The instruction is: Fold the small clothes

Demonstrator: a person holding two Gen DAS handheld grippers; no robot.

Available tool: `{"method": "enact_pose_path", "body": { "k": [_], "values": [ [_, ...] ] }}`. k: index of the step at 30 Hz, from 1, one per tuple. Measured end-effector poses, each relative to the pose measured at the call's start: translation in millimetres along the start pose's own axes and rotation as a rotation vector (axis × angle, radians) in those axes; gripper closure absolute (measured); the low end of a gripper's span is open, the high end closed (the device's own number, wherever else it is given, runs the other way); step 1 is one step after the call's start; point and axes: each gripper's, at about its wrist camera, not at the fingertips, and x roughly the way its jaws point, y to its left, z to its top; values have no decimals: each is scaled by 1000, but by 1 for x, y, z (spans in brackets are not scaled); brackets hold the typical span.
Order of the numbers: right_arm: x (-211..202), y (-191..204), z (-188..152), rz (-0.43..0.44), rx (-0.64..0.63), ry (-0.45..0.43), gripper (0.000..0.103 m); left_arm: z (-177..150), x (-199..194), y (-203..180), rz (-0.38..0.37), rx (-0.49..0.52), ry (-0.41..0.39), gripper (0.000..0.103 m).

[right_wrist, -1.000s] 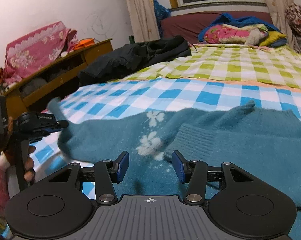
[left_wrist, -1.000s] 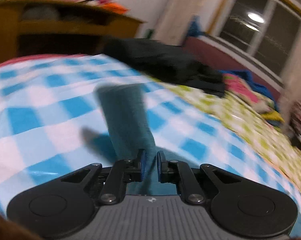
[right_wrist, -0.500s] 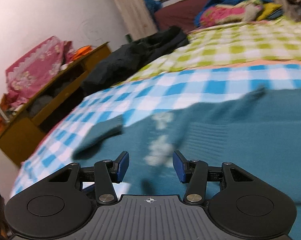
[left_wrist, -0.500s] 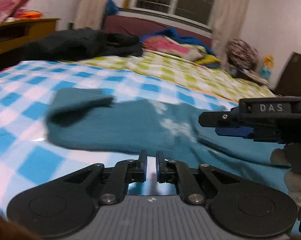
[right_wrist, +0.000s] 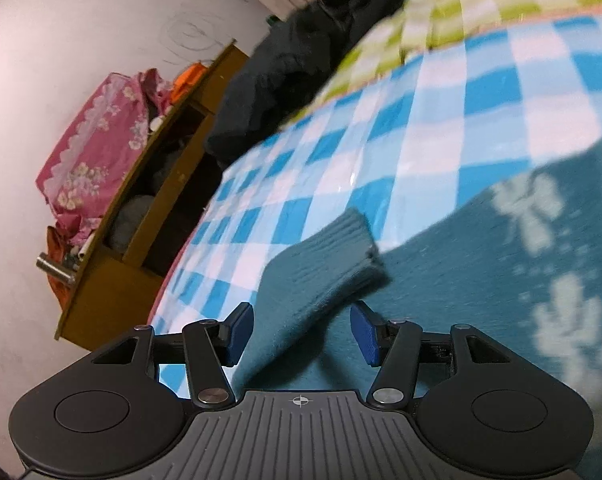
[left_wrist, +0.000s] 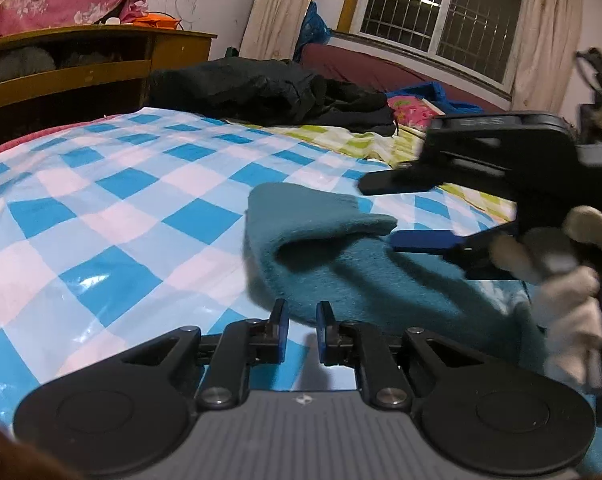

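Note:
A small teal sweater with white flower patterns lies on the blue-and-white checked sheet. Its left sleeve is folded over onto the body, cuff pointing inward. My left gripper sits just short of the sweater's near edge, its jaws nearly closed with a narrow gap and nothing between them. My right gripper is open, its jaws on either side of the folded sleeve; it also shows in the left wrist view, held in a white-gloved hand.
A pile of black clothing lies at the far side of the bed on a green checked sheet. A wooden shelf unit with a pink floral bundle stands along the wall. Window and curtains behind.
The left gripper let the sleeve go and drew back; the sleeve now lies folded over the body. The right gripper swung left and tilted, and now straddles the folded sleeve.

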Motion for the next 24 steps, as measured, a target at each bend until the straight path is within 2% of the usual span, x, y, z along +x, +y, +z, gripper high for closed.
{"method": "enact_pose_path", "body": {
  "k": [4,5,6,9,16,19,21,24],
  "values": [
    [18,4,-1,-37,30,-6,50,-3,3,2,-11,-6,11,83],
    [20,5,-1,-52,30,-22,59,-4,3,1,-9,0,11,82],
    [23,6,0,-71,24,-30,76,-5,2,-1,-10,6,9,82],
    [19,7,7,-93,12,-37,90,-7,-2,-4,-24,16,1,81],
    [-58,16,17,-102,-117,-156,94,-9,-7,-16,-57,37,-4,77],
    [-103,7,22,-123,-118,-220,94,-10,-13,-29,-80,66,-12,75],
    [-129,-1,24,-141,-113,-257,94,-9,-19,-41,-98,90,-30,69],
    [-167,-17,26,-177,-93,-305,94,-7,-24,-59,-119,124,-49,65]
  ]
}}
